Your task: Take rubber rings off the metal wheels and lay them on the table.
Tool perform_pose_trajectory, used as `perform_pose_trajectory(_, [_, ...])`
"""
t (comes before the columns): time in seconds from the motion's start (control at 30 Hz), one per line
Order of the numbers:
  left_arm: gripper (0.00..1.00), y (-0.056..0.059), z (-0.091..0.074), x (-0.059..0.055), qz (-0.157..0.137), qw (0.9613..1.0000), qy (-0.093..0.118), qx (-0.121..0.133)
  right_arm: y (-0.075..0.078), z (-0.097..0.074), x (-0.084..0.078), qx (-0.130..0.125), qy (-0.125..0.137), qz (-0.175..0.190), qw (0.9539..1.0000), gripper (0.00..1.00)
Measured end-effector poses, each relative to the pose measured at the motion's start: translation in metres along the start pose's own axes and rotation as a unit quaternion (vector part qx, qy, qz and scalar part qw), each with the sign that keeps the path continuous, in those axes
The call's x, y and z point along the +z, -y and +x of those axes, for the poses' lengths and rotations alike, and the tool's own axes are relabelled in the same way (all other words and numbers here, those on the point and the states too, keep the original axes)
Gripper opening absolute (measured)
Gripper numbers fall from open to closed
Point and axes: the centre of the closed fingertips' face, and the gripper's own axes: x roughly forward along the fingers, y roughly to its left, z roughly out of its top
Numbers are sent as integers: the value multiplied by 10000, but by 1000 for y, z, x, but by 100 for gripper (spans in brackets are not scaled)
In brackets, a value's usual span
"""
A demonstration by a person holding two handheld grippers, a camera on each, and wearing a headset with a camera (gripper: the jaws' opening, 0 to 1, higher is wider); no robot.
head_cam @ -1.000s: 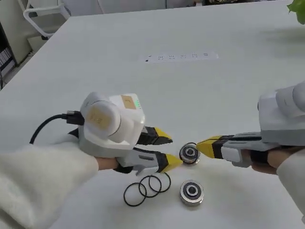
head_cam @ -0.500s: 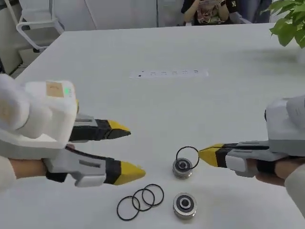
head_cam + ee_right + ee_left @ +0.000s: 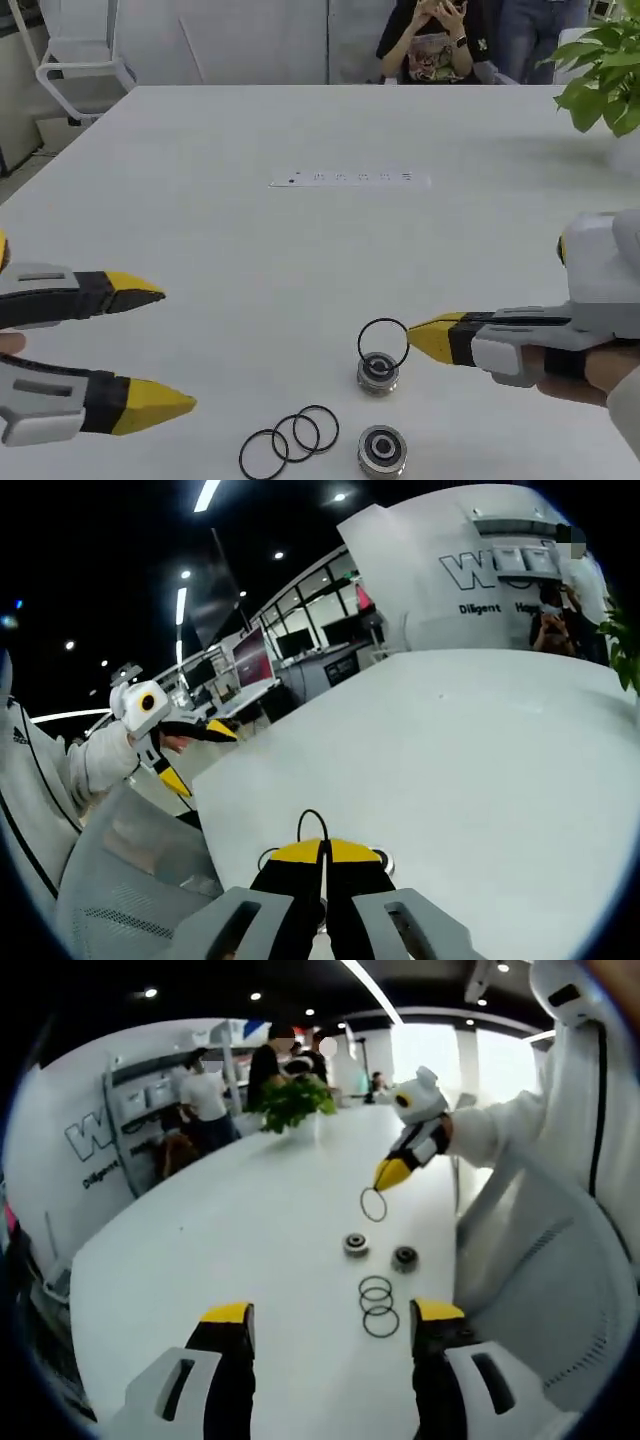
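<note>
A black rubber ring [image 3: 384, 342] hangs upright, pinched at its edge by the closed yellow tips of the right claw [image 3: 412, 335], which reaches in from the right side of the head view. The right gripper view shows the same grip: that claw [image 3: 323, 850] has its jaws pressed together, and the thin loop of the ring [image 3: 310, 825] rises just past them. Directly under the ring a metal wheel [image 3: 377, 372] lies flat on the white counter [image 3: 300, 230]. From the head view I cannot tell whether ring and wheel touch, but in the left gripper view the ring [image 3: 373, 1205] hangs with a small gap above the wheel [image 3: 355, 1245]. A second metal wheel [image 3: 382, 448] lies near it on the counter, closer to the person. Just beside that wheel, on its left, three rubber rings [image 3: 290, 438] lie flat in a short row, each overlapping the next. The left claw [image 3: 180, 348] is held well apart from all of this at the left of the head view, its two yellow-tipped jaws spread wide and gripping nothing. Its own view looks between those jaws toward the three rings [image 3: 375, 1305] and the right claw [image 3: 385, 1175] beyond. Farther across the counter lies a white socket strip [image 3: 350, 178]. A leafy potted plant [image 3: 600, 90] stands at the far right, a person [image 3: 435, 45] sits at the far end, and a white chair [image 3: 85, 60] stands at the far left.
</note>
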Motion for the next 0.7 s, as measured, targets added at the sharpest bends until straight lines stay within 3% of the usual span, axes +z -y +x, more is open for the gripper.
perform_pose_trajectory(0.17, [66,0,-20,-8,-265,9993,137,225,-13,3,3,204,-75,-137,9997,0])
perform_pose_trajectory(0.23, [68,0,-26,-15,-271,9991,146,306,-17,6,2,282,-171,-161,9993,0])
perform_pose_trajectory(0.4, [71,-4,-39,-33,-601,9965,144,559,-28,13,1,458,-338,-254,9981,0])
perform_pose_trajectory(0.7, [71,3,-52,-54,-1000,9919,200,755,-48,32,-15,770,-914,-663,9906,0])
